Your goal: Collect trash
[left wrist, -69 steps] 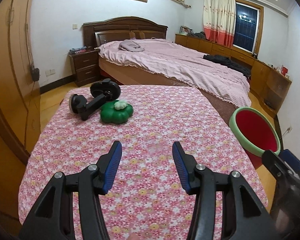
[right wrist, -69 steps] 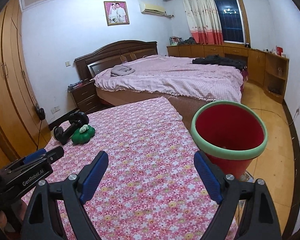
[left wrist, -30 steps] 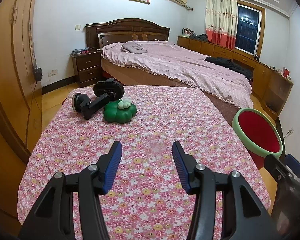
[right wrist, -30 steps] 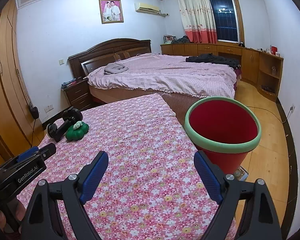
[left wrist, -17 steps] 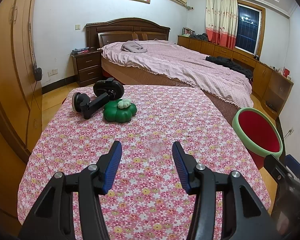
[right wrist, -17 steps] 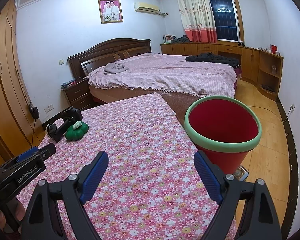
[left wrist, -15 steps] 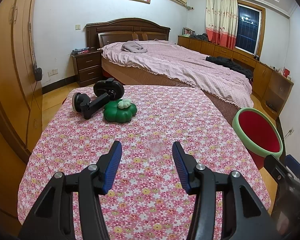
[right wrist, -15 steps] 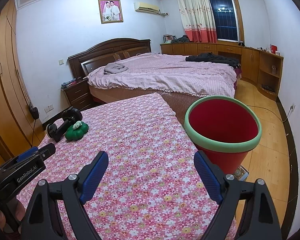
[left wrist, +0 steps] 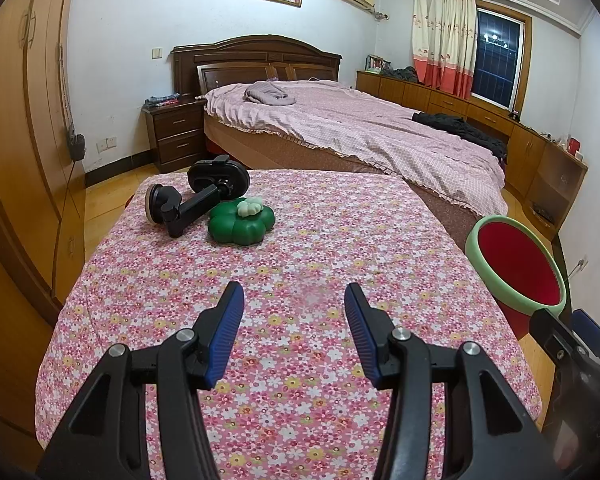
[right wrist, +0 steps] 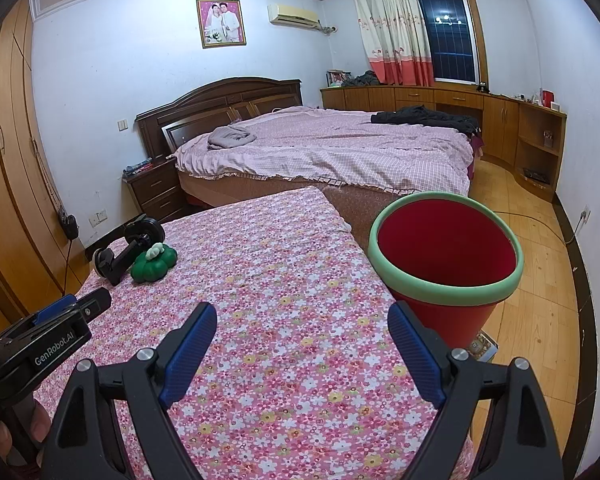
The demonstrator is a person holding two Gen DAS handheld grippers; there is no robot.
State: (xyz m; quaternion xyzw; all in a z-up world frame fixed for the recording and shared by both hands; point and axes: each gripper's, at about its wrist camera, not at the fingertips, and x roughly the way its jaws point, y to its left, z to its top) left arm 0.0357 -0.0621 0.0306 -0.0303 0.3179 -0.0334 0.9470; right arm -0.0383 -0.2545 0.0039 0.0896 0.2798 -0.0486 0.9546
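Observation:
A table with a pink flowered cloth (left wrist: pixel 300 272) (right wrist: pixel 268 280) fills the near view. At its far left lie a green clover-shaped object with a small white piece on top (left wrist: pixel 242 224) (right wrist: pixel 154 265) and a black suction-cup holder (left wrist: pixel 198 196) (right wrist: pixel 126 246). A red bin with a green rim (left wrist: pixel 518 272) (right wrist: pixel 446 256) stands on the floor at the table's right side. My left gripper (left wrist: pixel 294 304) is open and empty above the near cloth. My right gripper (right wrist: pixel 302 320) is open and empty near the table's right edge, beside the bin.
A large bed with a pink cover (left wrist: pixel 340 128) stands behind the table, with a nightstand (left wrist: pixel 176 136) to its left. A wooden wardrobe (left wrist: pixel 24 120) runs along the left. Low cabinets (right wrist: pixel 480 120) line the right wall. Wood floor (right wrist: pixel 540 280) lies around the bin.
Both grippers have drawn back and risen slightly from 2.3 s ago. Over the last second nothing has visibly moved. Both stay open.

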